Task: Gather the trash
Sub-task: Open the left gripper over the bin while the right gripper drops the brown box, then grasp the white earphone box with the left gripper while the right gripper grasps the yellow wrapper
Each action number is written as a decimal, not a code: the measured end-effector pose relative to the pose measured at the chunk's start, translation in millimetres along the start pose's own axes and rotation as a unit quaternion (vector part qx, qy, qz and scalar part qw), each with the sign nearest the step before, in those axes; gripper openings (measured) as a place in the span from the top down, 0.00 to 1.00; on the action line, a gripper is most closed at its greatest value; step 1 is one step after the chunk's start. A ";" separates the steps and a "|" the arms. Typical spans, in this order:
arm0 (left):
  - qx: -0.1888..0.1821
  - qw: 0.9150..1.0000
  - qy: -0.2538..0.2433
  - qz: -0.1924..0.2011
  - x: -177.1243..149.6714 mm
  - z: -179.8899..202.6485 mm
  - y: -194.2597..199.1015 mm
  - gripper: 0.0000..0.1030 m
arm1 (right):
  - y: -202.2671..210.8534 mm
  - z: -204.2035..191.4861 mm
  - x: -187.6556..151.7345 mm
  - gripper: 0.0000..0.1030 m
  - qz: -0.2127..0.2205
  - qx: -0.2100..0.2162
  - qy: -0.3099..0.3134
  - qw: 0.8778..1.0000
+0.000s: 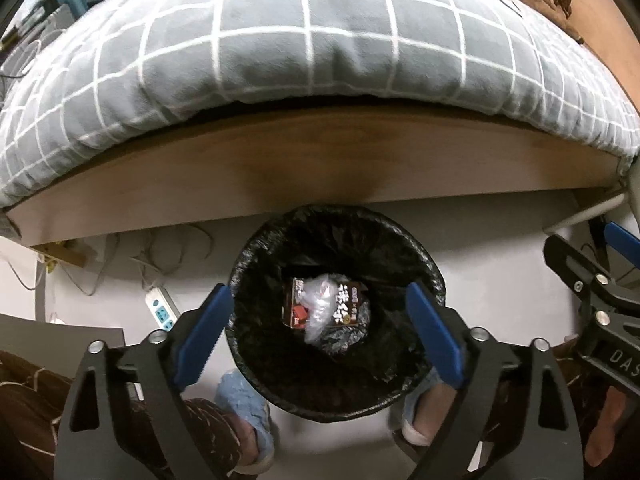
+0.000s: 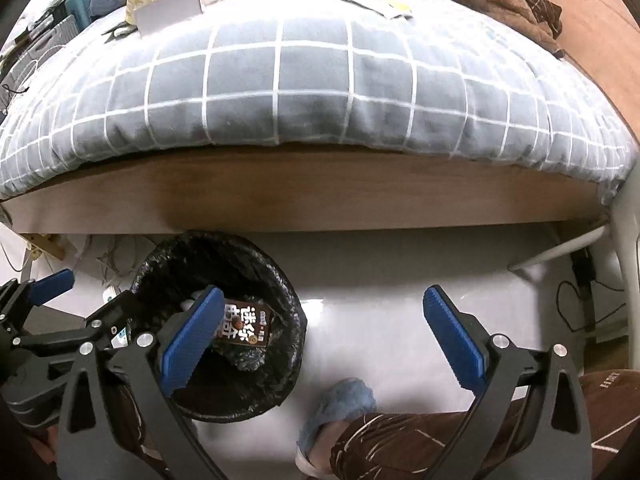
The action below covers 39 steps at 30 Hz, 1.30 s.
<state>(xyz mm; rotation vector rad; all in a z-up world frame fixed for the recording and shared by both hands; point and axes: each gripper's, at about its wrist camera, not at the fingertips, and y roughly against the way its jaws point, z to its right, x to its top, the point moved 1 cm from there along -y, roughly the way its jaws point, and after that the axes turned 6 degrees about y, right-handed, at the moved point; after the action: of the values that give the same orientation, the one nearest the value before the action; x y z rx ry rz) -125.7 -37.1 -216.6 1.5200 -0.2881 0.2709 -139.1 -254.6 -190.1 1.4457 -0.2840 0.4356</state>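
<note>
Left claw (image 1: 320,332) spread wide, empty, over bin (image 1: 424,264); brown packet (image 1: 352,306) and clear plastic wrap (image 1: 320,304) already at bottom; right claw (image 2: 324,344) open, empty, over floor (image 2: 380,280); risks: swing back to bed (image 2: 280,92) clips liner rim, tips bin; more trash on bed, far reach.

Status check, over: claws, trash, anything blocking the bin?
Left claw open, empty, above bin. Right claw open, empty, beside it. Brown wrapper and clear bag inside bin. Nothing blocking.
</note>
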 end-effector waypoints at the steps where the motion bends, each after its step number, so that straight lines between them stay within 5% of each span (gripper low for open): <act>1: 0.003 1.000 0.002 0.007 3.2 -1.7 3.5 0.10 | 2.1 1.7 2.2 0.07 0.005 0.001 -0.001 1.000; 19: -0.033 0.992 0.033 0.119 81.0 -2.0 77.7 0.06 | 60.0 28.3 72.7 0.07 0.127 -0.004 -0.038 0.991; 30: -0.034 0.987 0.036 0.155 136.5 7.6 83.6 0.06 | 51.3 41.7 120.7 0.07 0.143 0.004 -0.049 0.988; 39: -0.028 0.988 0.046 0.146 177.5 11.3 58.8 0.06 | 27.0 49.9 168.8 0.07 0.143 0.003 -0.054 0.988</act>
<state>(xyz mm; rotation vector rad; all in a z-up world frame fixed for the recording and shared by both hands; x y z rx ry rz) 19.8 -47.3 -99.1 1.4029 -0.4416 0.5586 2.4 -282.8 -85.8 1.4422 -0.5817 0.5913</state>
